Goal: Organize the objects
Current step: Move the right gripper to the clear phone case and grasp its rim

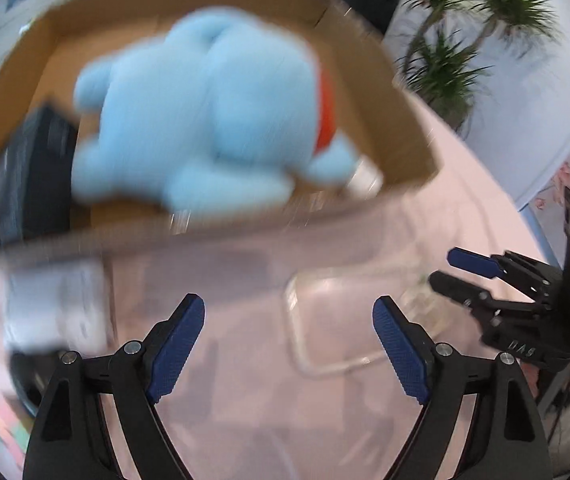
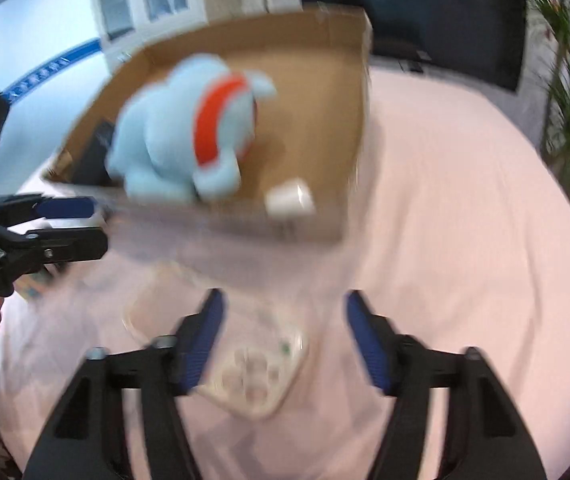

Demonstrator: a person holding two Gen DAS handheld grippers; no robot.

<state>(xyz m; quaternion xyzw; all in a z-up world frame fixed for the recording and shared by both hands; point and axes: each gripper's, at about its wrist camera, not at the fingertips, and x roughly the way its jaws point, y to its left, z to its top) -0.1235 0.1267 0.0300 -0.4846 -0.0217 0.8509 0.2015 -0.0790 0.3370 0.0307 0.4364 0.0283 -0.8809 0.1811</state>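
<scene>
Reading both grippers as empty: left gripper (image 1: 289,344) spread wide, right gripper (image 2: 285,344) apart over a white remote (image 2: 259,376). Blue plush (image 1: 205,120) already lies in the cardboard box (image 1: 405,120), where sorted items collect.

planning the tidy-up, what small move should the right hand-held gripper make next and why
Probably ease the right hand-held gripper down around the white remote: it lies loose on the pink cloth between its open fingers, outside the cardboard box.

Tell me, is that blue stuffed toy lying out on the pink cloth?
No, the blue stuffed toy sits inside the cardboard box, not on the pink cloth.
</scene>
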